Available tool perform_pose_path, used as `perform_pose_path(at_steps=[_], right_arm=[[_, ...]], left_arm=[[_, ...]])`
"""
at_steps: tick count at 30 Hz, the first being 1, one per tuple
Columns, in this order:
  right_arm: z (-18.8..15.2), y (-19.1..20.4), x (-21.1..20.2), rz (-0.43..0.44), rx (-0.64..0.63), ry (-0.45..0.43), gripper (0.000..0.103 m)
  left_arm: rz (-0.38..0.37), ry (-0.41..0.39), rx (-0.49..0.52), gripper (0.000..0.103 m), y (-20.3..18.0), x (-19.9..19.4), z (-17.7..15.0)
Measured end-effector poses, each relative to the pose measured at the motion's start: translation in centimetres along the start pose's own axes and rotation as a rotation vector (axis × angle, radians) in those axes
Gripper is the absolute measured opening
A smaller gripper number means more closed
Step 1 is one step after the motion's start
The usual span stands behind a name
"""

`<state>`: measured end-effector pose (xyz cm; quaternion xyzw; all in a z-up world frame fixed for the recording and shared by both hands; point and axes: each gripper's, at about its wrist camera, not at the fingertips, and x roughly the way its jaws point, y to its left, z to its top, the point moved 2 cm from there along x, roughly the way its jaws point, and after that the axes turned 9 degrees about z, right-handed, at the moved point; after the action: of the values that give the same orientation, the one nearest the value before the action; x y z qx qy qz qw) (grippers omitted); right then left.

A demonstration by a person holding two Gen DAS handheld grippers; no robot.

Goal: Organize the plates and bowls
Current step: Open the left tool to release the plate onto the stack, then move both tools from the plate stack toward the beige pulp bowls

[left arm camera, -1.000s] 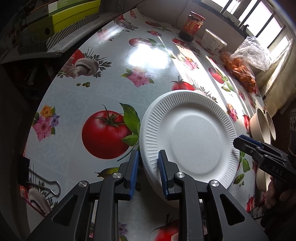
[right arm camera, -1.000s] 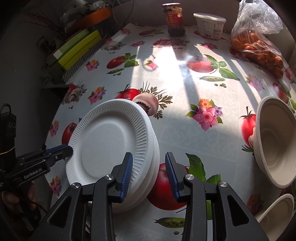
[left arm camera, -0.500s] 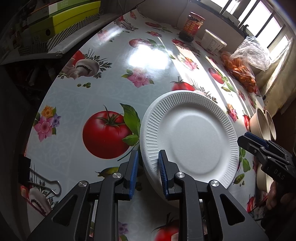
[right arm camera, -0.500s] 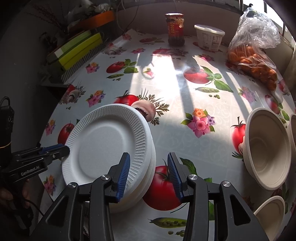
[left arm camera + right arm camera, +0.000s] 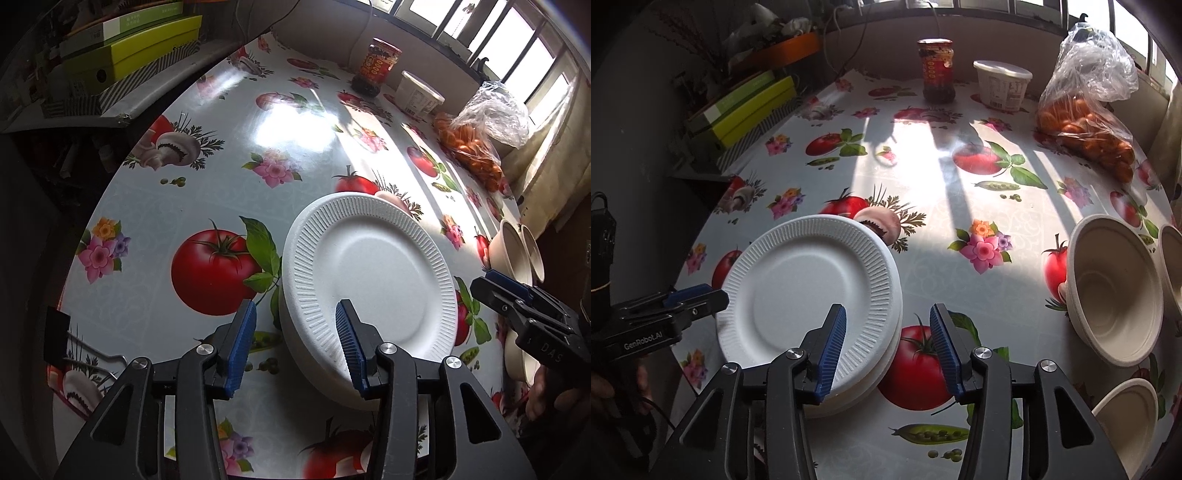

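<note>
Left gripper (image 5: 297, 341): black plastic frame w/ triangular cut-outs, silver screw heads at pivots, blue ribbed pads (image 5: 242, 345) on both fingers. White "GenRobot.AI" marking on body side. Right gripper (image 5: 888, 345): same build, blue ribbed pads (image 5: 833, 347), white "DAS" marking. Bare skin of right hand (image 5: 550, 387) visible on handle.

The left claw (image 5: 295, 345) has been opened off the plate stack (image 5: 369, 280); the right claw (image 5: 888, 345) has been drawn back and widened.
</note>
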<state>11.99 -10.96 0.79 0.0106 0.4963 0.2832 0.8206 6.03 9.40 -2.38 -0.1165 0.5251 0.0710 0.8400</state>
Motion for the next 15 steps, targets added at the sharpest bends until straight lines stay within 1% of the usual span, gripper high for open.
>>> perform_pose_path(at_steps=[8,11,15], right_arm=[[-0.7,0.5,-1.6,0.007,0.018,-0.048,0.048],[-1.2,0.7,-2.4,0.012,0.026,-0.070,0.050],[-2.0,0.8,-3.3,0.005,0.036,-0.094,0.051]], left_arm=[[0.006,-0.051,0.010,0.046,-0.5,-1.8,-0.6],[0.011,-0.079,0.022,0.046,-1.1,-2.5,-0.8],[-0.015,-0.098,0.037,0.046,-2.1,-3.2,-1.1]])
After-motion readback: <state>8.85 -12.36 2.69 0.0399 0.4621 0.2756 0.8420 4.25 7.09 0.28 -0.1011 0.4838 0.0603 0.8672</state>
